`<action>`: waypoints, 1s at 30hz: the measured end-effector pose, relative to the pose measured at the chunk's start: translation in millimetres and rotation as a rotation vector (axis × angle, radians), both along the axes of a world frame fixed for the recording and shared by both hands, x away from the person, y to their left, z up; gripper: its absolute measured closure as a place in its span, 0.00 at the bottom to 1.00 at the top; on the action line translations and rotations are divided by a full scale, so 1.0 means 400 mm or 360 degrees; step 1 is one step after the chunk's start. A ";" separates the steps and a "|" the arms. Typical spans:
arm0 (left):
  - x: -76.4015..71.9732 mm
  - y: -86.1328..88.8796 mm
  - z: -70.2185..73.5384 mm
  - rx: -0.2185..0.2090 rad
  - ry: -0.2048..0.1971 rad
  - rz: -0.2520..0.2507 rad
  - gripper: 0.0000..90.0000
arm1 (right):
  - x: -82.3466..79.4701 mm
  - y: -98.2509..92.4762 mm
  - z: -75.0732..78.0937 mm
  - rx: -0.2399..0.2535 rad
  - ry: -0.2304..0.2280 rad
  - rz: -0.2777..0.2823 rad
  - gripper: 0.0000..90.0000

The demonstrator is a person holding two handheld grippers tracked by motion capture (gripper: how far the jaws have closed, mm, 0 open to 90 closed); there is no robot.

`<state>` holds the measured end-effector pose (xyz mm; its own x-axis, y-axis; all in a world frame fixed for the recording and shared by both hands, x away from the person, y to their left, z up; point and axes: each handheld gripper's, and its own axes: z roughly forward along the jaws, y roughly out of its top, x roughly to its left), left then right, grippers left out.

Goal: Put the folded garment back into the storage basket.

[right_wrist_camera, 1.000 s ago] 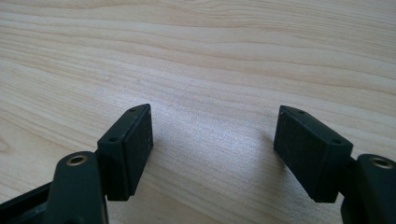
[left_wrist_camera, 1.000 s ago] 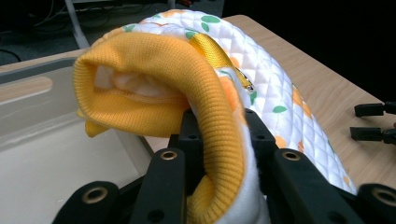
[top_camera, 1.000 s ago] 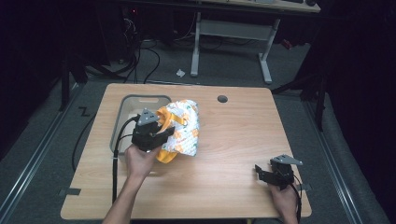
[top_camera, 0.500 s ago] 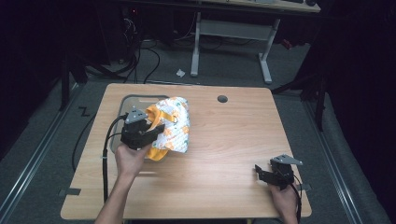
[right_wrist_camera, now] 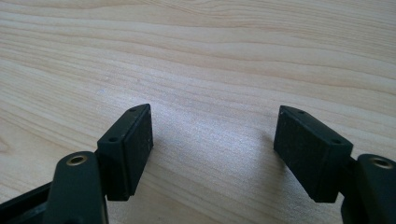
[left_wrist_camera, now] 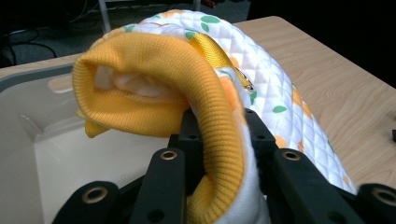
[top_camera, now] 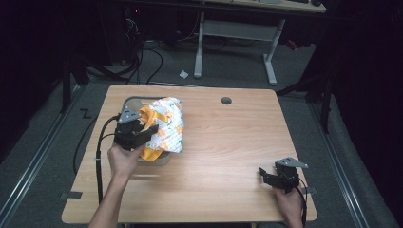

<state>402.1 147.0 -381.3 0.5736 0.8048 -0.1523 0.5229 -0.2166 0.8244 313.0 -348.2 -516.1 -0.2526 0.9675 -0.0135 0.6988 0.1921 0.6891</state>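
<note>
A quilted white garment (top_camera: 167, 127) with orange and green prints and an orange ribbed cuff (left_wrist_camera: 163, 88) hangs over the grey bin (top_camera: 128, 101) at the table's left. My left gripper (top_camera: 142, 135) is shut on the garment's orange edge, the fabric (left_wrist_camera: 224, 163) bunched between its jaws. In the left gripper view the cloth drapes over the bin's pale inside (left_wrist_camera: 56, 154). My right gripper (top_camera: 267, 176) rests near the table's front right corner, open, with bare wood (right_wrist_camera: 210, 135) between its fingers (right_wrist_camera: 133, 144).
The wooden table (top_camera: 228, 142) has a round cable hole (top_camera: 226, 100) at the back. A cable (top_camera: 99, 152) trails from the left gripper over the table's left edge. Desk legs (top_camera: 271, 52) and floor cables stand behind the table.
My left gripper has carried the garment leftward, from the table's middle-left to over the bin. The right gripper has stayed put.
</note>
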 end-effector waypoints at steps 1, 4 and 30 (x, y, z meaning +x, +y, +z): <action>0.002 0.004 -0.002 -0.0001 -0.0001 0.0008 0.82 | 0.000 0.000 0.000 0.0000 0.0000 0.0000 0.32; 0.007 0.013 -0.005 0.0015 0.0004 0.0021 0.82 | 0.000 0.000 0.000 0.0000 0.0000 0.0000 0.32; 0.063 0.070 -0.055 0.0104 0.0098 0.0081 0.82 | 0.000 0.000 0.000 0.0000 0.0000 0.0000 0.32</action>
